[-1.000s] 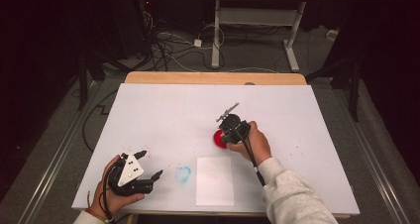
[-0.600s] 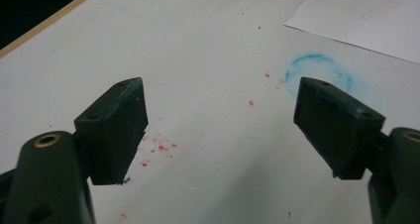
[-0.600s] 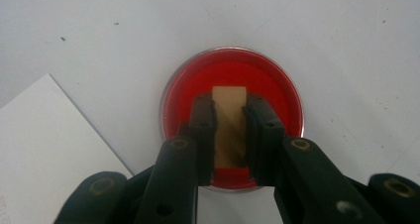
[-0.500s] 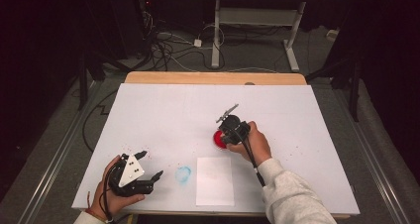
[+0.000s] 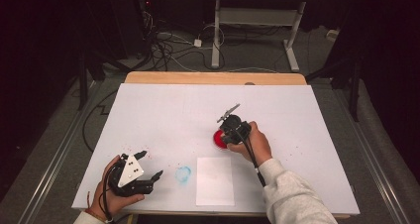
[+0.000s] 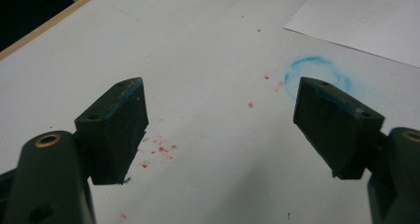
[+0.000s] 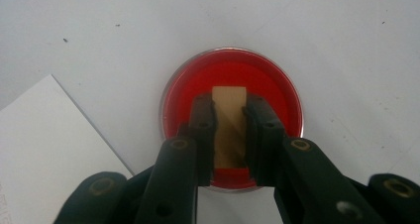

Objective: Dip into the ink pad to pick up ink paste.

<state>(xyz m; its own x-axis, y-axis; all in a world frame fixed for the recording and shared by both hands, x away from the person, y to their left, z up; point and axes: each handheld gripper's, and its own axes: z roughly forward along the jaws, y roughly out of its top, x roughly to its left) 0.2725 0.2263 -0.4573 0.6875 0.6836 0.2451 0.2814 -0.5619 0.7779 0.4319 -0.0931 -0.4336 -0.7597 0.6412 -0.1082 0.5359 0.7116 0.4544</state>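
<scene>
The block (image 7: 229, 127) is a small tan wooden piece, upright and narrow, its flat top end pale and its face grained; it stands in the dish (image 7: 277, 85), a shallow round clear dish of bright red paint; in the high view the dish (image 5: 218, 140) sits on the white table (image 5: 163, 115) right of centre, just above the paper (image 5: 215, 181); the right gripper (image 7: 230, 116) is clamped on the block, one black jaw against each side, pointing down over the dish; the left gripper (image 6: 222, 127) rests near the table's front left corner in the person's left hand (image 5: 115, 196), its jaws wide apart with nothing between them, blue smears on their pad edges; a blue ring stain (image 6: 318, 71) lies just beyond its right jaw, beside the paper's corner (image 6: 366, 18); red specks (image 6: 158, 148) dot the table near its left jaw; against the earlier frames nothing has shifted; both hands, the dish and the paper lie as they did, and the right grip is unchanged
</scene>
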